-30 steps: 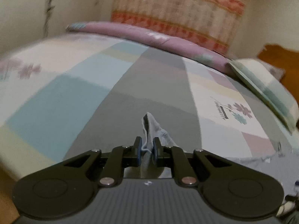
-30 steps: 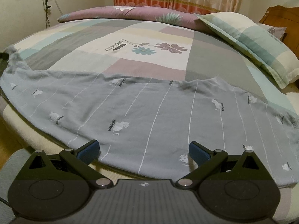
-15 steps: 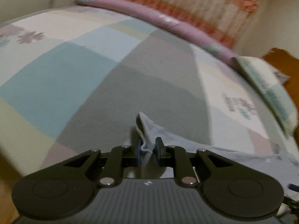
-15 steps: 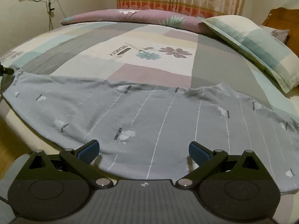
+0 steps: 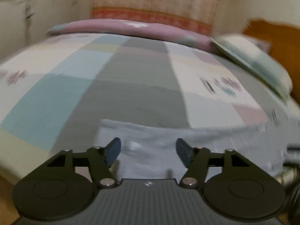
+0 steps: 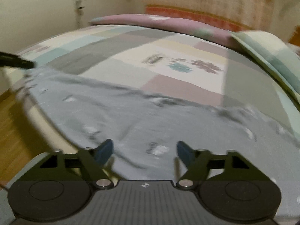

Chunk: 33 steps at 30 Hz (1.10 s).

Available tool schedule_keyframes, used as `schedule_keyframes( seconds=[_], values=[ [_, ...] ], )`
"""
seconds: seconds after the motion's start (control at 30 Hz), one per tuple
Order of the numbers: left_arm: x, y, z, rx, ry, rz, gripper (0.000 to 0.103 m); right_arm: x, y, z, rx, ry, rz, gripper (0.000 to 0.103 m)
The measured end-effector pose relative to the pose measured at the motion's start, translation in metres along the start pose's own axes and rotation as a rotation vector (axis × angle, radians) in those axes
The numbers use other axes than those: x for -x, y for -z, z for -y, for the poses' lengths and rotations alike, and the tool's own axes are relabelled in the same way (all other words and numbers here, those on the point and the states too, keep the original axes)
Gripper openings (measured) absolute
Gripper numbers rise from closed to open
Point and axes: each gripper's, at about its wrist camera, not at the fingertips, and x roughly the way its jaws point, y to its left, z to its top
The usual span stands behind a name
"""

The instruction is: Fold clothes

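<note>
Both views are smeared with motion blur; fine detail is lost.

My left gripper (image 5: 148,151) has its jaws spread wide, blue pads (image 5: 112,151) well apart, nothing between them. Below and ahead of it lies the grey garment (image 5: 168,146), spread flat on the bed (image 5: 135,86); its far edge runs from about 9 o'clock to 3 o'clock just beyond the fingertips, with one corner at roughly 11 o'clock from the left pad.

My right gripper (image 6: 145,150) is also wide open and holds nothing. From this view the garment (image 6: 116,116) stretches across the near part of the bed (image 6: 187,63), from 9 o'clock to 3 o'clock, its far edge wavy and slightly rumpled toward 2 o'clock. Small white printed marks show on the cloth; I cannot read them.

A dark tool tip (image 6: 16,61) enters at 9 o'clock in the right view, close to the garment's left end; I cannot tell if it touches.

Pillow (image 6: 271,56) at 2 o'clock, purple quilt (image 6: 159,22) at 12 o'clock, curtain (image 6: 215,5) behind.
</note>
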Motion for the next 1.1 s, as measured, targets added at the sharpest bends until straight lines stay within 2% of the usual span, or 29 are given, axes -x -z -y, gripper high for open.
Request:
schedule_keyframes(
  seconds=[0.03,0.17,0.3,0.4,0.47,0.53,0.67,0.8,0.87,0.97,1.1],
  values=[
    [-0.003,0.004,0.015,-0.059,-0.01,-0.009,0.071,0.0,-0.003,-0.004,0.025,-0.017,0.001,0.063],
    [-0.016,0.016,0.05,-0.188,-0.046,-0.038,0.071,-0.002,-0.013,-0.019,0.126,-0.085,0.003,0.053],
    [-0.015,0.024,0.064,-0.214,-0.036,-0.044,0.071,-0.003,-0.023,-0.035,0.227,-0.153,0.006,0.049],
    [-0.012,0.025,0.065,-0.217,-0.052,-0.041,0.071,-0.008,-0.036,-0.043,0.286,-0.197,0.011,0.04],
    [-0.014,0.024,0.061,-0.199,-0.068,-0.052,0.072,-0.019,-0.055,-0.044,0.295,-0.214,0.02,0.029],
    [-0.017,0.026,0.055,-0.162,-0.07,-0.075,0.072,-0.029,-0.074,-0.044,0.304,-0.231,0.03,0.023],
    [-0.015,0.036,0.044,-0.079,-0.044,-0.093,0.073,-0.059,-0.106,-0.051,0.336,-0.272,0.036,0.022],
    [-0.008,0.037,0.039,-0.059,-0.034,-0.079,0.073,-0.092,-0.127,-0.075,0.398,-0.339,0.016,0.021],
    [-0.006,0.035,0.035,-0.037,-0.033,-0.06,0.073,-0.106,-0.132,-0.086,0.421,-0.367,0.005,0.015],
    [-0.006,0.034,0.028,-0.011,-0.027,-0.023,0.074,-0.121,-0.137,-0.098,0.432,-0.409,-0.005,0.012],
    [-0.013,0.039,0.022,0.029,-0.038,-0.049,0.075,-0.133,-0.139,-0.104,0.434,-0.433,-0.024,0.011]
  ],
)
